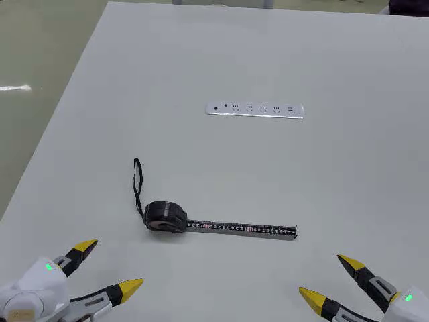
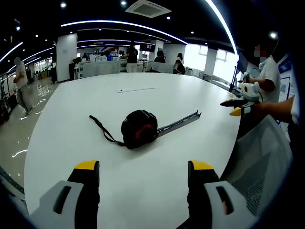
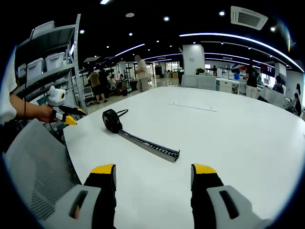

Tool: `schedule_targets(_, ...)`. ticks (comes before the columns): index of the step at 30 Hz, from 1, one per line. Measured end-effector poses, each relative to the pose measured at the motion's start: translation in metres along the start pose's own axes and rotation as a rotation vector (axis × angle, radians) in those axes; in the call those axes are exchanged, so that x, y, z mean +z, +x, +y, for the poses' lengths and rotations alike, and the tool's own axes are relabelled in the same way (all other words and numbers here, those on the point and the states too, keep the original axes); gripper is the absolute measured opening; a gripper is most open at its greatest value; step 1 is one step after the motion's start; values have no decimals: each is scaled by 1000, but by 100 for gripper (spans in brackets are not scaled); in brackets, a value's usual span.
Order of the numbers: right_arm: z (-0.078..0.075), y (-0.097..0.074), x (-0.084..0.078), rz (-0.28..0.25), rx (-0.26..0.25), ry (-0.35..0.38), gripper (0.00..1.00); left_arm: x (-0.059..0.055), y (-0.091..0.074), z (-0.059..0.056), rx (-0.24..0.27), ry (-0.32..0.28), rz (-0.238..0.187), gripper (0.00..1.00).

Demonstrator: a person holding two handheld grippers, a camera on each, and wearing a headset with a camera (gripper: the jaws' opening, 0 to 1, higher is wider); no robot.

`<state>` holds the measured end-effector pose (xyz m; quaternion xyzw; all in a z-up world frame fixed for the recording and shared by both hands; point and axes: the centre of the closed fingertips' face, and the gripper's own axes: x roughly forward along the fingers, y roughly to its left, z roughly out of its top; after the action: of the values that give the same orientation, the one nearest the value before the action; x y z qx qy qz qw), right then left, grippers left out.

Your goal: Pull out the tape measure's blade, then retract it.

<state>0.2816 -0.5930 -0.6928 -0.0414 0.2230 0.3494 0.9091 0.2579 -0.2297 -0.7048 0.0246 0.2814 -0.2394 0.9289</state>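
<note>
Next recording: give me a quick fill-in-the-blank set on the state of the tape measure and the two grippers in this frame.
1. The black tape measure lies on the white table with its blade ____.
2. The left gripper and the right gripper both have their yellow-tipped jaws ____.
3. The tape measure is touched by ____ gripper.

Missing words: extended; open; neither.

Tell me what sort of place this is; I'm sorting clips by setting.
Likely an open-plan office or lab: a large white table with a power strip, metal shelving holding storage bins, ceiling strip lights over distant desks.
</note>
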Motion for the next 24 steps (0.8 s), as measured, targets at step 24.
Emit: schedule_targets(24,2,3,1,3,11,3,62,4,18,-9,46,-59,62,75)
